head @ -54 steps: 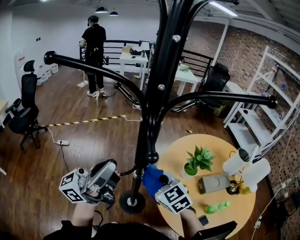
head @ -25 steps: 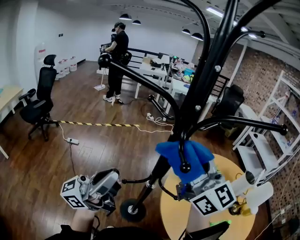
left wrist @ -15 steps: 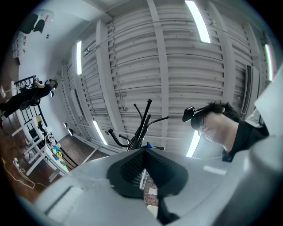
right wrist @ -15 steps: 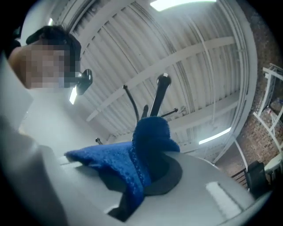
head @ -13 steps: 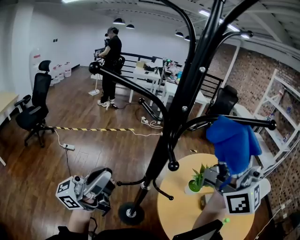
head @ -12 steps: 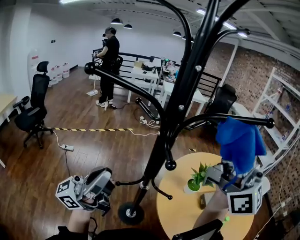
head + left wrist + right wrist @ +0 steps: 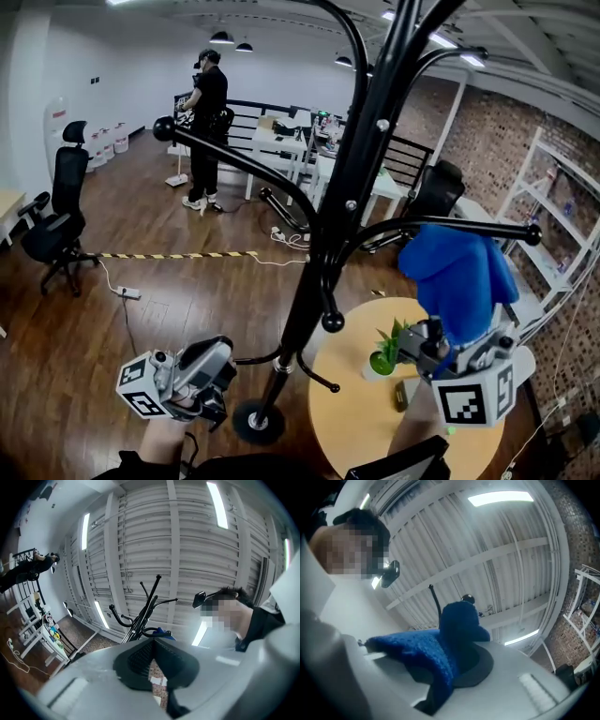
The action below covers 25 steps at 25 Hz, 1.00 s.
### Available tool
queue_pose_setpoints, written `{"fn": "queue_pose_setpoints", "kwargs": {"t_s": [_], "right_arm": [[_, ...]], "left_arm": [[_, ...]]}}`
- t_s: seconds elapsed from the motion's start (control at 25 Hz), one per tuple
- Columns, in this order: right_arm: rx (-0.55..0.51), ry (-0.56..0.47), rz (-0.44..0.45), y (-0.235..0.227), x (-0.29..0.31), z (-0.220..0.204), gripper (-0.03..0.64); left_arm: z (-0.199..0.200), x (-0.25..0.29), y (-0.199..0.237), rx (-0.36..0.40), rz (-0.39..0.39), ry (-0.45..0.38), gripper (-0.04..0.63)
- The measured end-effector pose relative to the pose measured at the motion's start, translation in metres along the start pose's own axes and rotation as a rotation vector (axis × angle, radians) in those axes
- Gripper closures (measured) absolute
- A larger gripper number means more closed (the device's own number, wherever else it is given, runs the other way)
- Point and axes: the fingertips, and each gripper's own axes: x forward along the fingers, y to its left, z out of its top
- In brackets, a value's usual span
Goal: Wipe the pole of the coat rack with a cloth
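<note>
The right gripper (image 7: 441, 347) is clenched on a bunched blue cloth (image 7: 457, 277), held high beside a side arm (image 7: 469, 225) of the coat rack, well apart from the pole (image 7: 323, 244); the left gripper (image 7: 211, 370) sits low near the base (image 7: 256, 421), jaws together on nothing I can see. Swinging back to the pole, the loose cloth could snag on the arm's knob (image 7: 532, 233); a hard push might rock the tall rack; a low sweep could knock the plant (image 7: 386, 345) on the round table (image 7: 347, 422).

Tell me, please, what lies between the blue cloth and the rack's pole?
Head view: only a ball-tipped hook juts into the gap; cloth and pole are apart.
</note>
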Motion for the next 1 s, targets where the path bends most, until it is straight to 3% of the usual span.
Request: {"fn": "queue_pose_setpoints", "kwargs": {"t_s": [0.28, 0.52, 0.64, 0.8, 0.92, 1.0], "right_arm": [[0.048, 0.245, 0.094, 0.034, 0.017, -0.113, 0.595], [0.060, 0.476, 0.145, 0.056, -0.046, -0.199, 0.597], [0.046, 0.674, 0.236, 0.079, -0.097, -0.250, 0.597], [0.018, 1.032, 0.374, 0.107, -0.166, -0.324, 0.597], [-0.010, 1.247, 0.386, 0.104, -0.209, -0.357, 0.597], [0.009, 1.317, 0.348, 0.091, -0.227, -0.357, 0.597]], "left_arm": [[0.014, -0.024, -0.001, 0.036, 0.059, -0.028, 0.595], [0.017, -0.029, 0.004, 0.043, 0.086, -0.036, 0.595], [0.012, -0.027, 0.011, 0.028, 0.085, -0.024, 0.595], [0.007, -0.019, 0.016, -0.001, 0.068, -0.011, 0.595], [0.000, -0.009, 0.021, -0.030, 0.048, -0.004, 0.595], [-0.006, 0.000, 0.024, -0.048, 0.032, 0.005, 0.595]]}}
